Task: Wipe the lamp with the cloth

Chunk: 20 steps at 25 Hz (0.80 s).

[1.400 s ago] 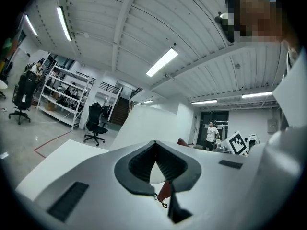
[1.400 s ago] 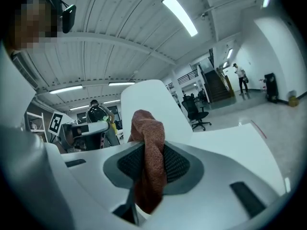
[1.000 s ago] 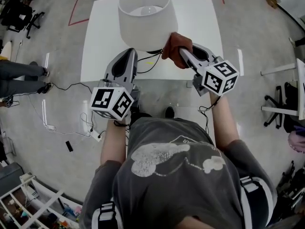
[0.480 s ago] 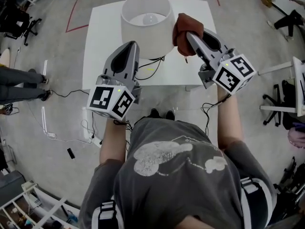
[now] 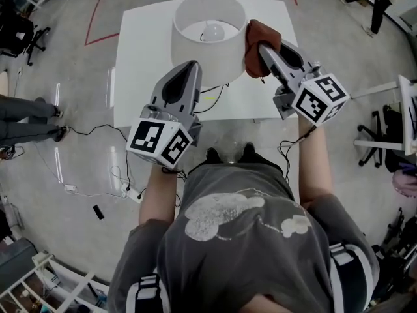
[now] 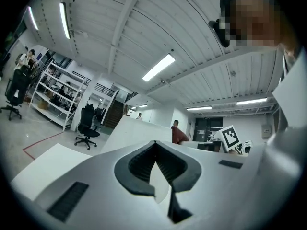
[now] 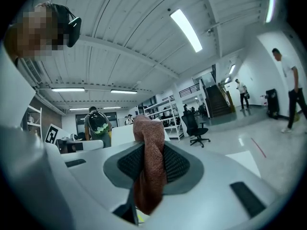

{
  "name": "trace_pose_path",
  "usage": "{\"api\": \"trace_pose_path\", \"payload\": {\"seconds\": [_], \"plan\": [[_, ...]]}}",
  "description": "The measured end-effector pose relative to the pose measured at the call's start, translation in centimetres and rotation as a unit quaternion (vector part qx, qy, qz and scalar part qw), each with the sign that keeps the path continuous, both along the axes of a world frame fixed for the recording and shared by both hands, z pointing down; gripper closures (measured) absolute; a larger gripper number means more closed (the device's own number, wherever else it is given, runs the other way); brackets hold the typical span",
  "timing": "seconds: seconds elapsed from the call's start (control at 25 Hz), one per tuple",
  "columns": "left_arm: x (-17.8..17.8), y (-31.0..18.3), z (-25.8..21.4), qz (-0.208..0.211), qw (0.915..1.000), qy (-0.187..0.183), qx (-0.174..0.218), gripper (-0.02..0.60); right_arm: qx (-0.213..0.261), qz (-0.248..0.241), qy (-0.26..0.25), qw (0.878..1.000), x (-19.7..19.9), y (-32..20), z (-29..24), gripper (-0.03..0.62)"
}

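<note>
Left claw (image 6: 154, 150) is pinching shut on the lower edge of the white shade of the lamp (image 5: 205, 38). A thin white sliver of shade is showing between its pads, and the rest of the shade is rising just beyond its tips.

Right claw (image 7: 149, 153) is clamping tight on the rust-brown cloth (image 7: 152, 128). The cloth is bunching above the tips and hanging below the pads. The bunched end, ahead of this claw, appears to be touching the shade's outer wall near the top rim. The lamp is standing to this claw's left.

White table (image 5: 140, 44) is lying under both claws and carrying the lamp.
</note>
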<state>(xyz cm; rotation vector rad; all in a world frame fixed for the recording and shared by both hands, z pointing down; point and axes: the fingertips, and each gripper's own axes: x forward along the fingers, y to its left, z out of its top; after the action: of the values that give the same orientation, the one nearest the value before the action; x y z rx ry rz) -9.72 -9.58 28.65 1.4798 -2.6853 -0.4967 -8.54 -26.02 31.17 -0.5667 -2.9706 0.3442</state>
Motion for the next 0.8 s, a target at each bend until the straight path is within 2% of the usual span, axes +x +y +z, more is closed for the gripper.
{"api": "trace_pose_path", "payload": {"seconds": [0.16, 0.36, 0.8], "plan": [[0.8, -0.5, 1.5, -0.014, 0.9997, 0.004, -0.021, 0.574, -0.015, -0.016, 0.021, 1.0, 0.1, -0.9, 2.7, 0.503], [1.6, -0.9, 2.7, -0.068, 0.9971, 0.007, -0.033, 0.574, -0.036, -0.054, 0.056, 0.996, -0.2, -2.3, 6.7, 0.503], [4.5, -4.6, 5.6, -0.164, 0.9845, 0.042, -0.048, 0.574, -0.025, -0.145, 0.121, 0.982, -0.6, -4.8, 12.1, 0.503]]}}
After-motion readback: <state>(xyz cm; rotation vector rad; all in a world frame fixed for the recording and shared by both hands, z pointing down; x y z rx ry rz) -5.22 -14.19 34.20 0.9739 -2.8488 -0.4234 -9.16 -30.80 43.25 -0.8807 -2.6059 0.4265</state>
